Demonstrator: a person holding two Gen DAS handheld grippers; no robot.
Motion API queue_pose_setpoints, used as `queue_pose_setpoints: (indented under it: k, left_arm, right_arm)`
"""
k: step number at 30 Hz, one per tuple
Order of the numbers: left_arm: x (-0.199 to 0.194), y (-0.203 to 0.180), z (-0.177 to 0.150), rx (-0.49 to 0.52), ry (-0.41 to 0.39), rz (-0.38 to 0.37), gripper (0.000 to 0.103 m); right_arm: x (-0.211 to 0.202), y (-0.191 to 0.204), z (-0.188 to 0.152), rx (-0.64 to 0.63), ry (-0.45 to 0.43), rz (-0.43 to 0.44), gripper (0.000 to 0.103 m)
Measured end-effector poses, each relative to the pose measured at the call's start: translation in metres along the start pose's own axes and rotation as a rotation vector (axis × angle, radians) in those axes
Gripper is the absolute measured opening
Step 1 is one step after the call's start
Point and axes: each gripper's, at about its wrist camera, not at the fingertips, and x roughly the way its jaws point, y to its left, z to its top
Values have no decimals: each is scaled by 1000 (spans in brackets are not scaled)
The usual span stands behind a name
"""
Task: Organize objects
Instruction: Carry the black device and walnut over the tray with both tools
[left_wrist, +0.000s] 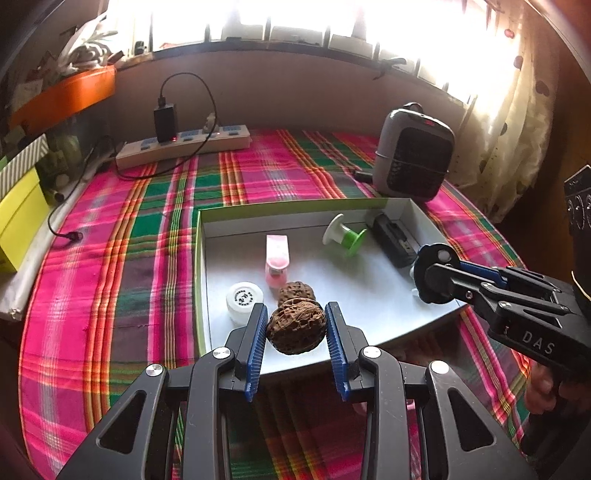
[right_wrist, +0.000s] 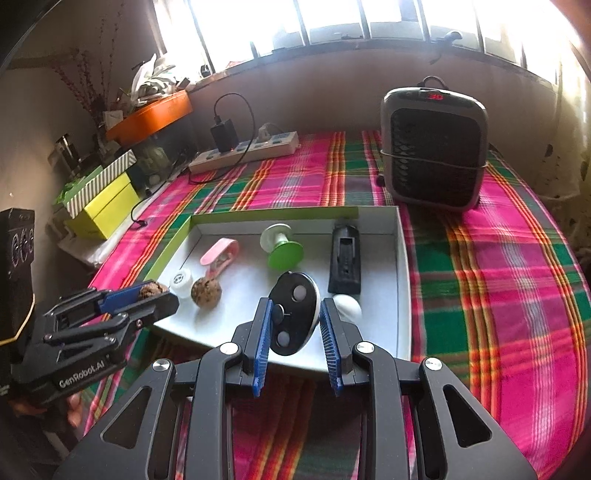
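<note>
Pink-green plaid tablecloth (left_wrist: 147, 229) — white tray (left_wrist: 369, 295), green-rimmed — brown walnut (left_wrist: 296, 328), pink clip (left_wrist: 277, 258)

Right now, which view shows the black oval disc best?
Right wrist: the disc faces the camera between the right gripper's fingers, three buttons visible. Left wrist shows it small and side-on.
</note>
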Motion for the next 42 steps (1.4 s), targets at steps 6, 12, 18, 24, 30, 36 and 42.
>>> queue_pose_setpoints:
  k: [6, 12, 18, 24, 30, 36, 42]
  left_arm:
    - [13, 4, 0, -2, 23, 6, 30]
    - [24, 6, -1, -1, 46, 9, 30]
    - [28, 7, -2, 0, 55, 14, 30]
    - [31, 5, -1, 8, 59, 19, 30]
    - [31, 5, 0, 8, 61, 20, 30]
    - [32, 6, 0, 9, 62, 21, 30]
    - [32, 6, 0, 8, 62, 21, 30]
  right_arm:
    - [16, -2, 6, -10, 28, 1, 28]
    - [30, -5, 9, -8, 57, -2, 28]
    - [38, -4, 9, -21, 73, -13, 28]
    - [40, -4, 10, -35, 67, -32, 28]
    - [42, -2, 12, -46, 72, -31, 28]
    - [42, -1, 11, -56, 76, -32, 28]
    - [43, 0, 11, -58, 76, -34, 28]
